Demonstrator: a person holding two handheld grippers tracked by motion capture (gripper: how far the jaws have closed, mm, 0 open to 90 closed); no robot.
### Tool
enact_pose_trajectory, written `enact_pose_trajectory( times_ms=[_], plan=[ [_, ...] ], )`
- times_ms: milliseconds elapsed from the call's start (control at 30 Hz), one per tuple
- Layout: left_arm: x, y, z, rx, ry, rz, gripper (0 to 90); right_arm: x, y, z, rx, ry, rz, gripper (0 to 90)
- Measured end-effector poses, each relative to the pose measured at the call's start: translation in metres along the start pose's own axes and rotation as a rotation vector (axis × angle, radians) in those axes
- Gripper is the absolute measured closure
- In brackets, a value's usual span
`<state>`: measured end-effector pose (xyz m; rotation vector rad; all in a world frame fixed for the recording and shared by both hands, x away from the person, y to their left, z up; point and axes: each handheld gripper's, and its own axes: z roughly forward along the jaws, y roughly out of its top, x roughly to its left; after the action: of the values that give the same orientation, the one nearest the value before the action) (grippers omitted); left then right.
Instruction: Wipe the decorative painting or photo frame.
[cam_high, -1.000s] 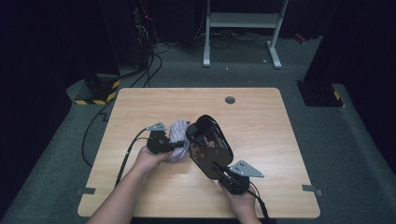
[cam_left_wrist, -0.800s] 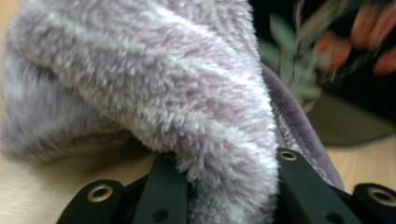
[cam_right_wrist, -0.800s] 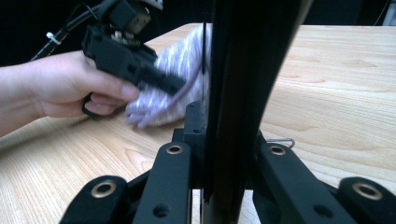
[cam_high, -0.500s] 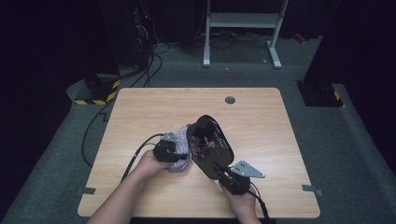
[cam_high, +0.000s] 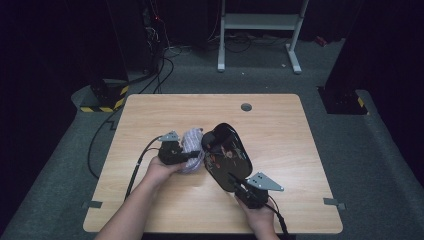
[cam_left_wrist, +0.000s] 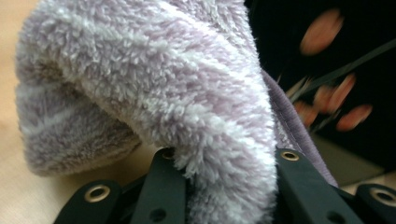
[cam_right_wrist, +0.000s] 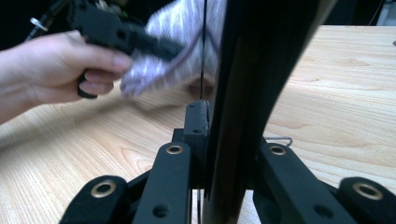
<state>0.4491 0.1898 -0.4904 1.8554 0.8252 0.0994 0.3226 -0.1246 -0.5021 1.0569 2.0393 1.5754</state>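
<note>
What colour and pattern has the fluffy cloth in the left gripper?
Pale lilac with white stripes; the fluffy cloth shows best in the left gripper view.

Cloth (cam_high: 191, 150) and pouch (cam_high: 227, 157) meet mid-table (cam_high: 280, 125).
Cloth sits in the left claw (cam_high: 192, 156); pouch stands beside it, above the right claw (cam_high: 239, 186).

Fleecy cloth (cam_left_wrist: 154, 88): pale lilac with soft white stripes. Oval object (cam_high: 227, 157): glossy black, scattered small orange-red marks on its face. Both grippers (cam_high: 172, 150) (cam_high: 252, 192): black bodies, grey top plates, brass-coloured rivets on the jaws. Bench (cam_high: 280, 125): light wood grain.
</note>
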Motion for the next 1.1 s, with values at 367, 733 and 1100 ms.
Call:
enact_pose_trajectory(
  times_ms=[367,733,1100],
  plan=[
    [-0.015,0.032,-0.02,-0.191,-0.053,0.021,74.2,0.001,0.0,0.0,0.001,-0.007,-0.008,79.9],
    [-0.022,0.041,-0.031,-0.243,-0.003,0.016,72.9,0.002,0.0,0.001,-0.002,-0.004,-0.012,79.9],
    [-0.025,0.041,-0.044,-0.275,0.042,0.042,72.5,0.004,0.0,0.002,-0.007,-0.009,-0.031,79.8]
  ],
)
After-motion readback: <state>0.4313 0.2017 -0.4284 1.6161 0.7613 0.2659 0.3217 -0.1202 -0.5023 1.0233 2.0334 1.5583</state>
